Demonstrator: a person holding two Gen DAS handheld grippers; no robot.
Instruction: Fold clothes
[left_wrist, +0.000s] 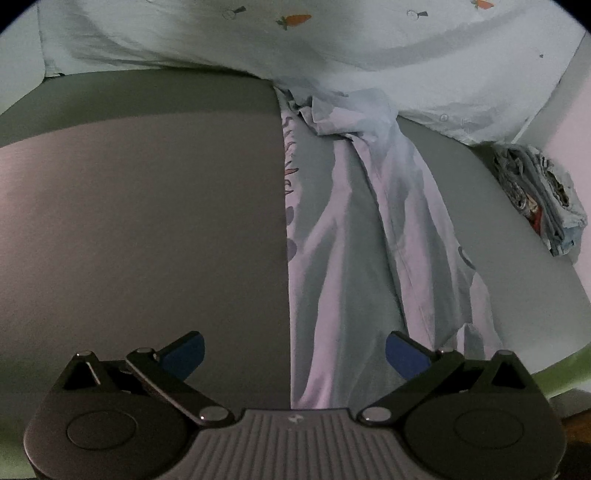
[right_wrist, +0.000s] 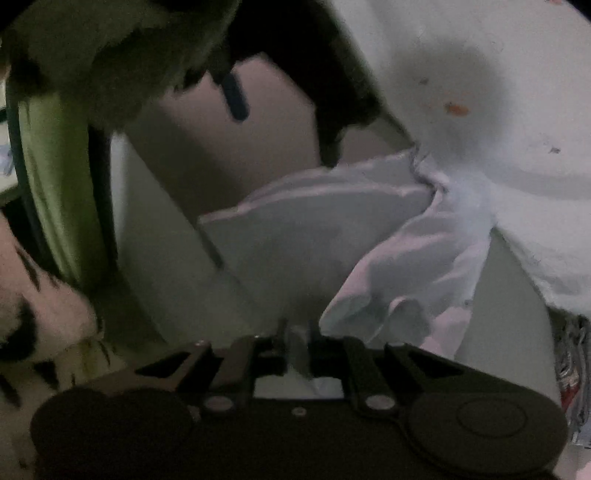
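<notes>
Your right tool (right_wrist: 297, 345) pinches the thin, creased pale-blue garment (right_wrist: 332, 236); your left tool (left_wrist: 293, 356) gapes wide, empty, over the smooth grey tabletop (left_wrist: 140, 221).

— What colours show?
— The garment (left_wrist: 369, 229) is pale blue; the sheet (left_wrist: 258, 40) behind is light with orange carrots.
— And the surface (left_wrist: 147, 221)?
— Plain grey, green-edged. The left gripper (left_wrist: 295, 356) has blue pads (left_wrist: 404, 356).

A home, most likely a bedroom. A pale bedsheet (left_wrist: 332, 48) printed with small carrots is bunched along the far edge of a grey desk (left_wrist: 140, 221), a stack of folded clothes (left_wrist: 543, 199) sits at its right edge against a plain wall, and a light garment (left_wrist: 369, 221) lies spread across the surface.
</notes>
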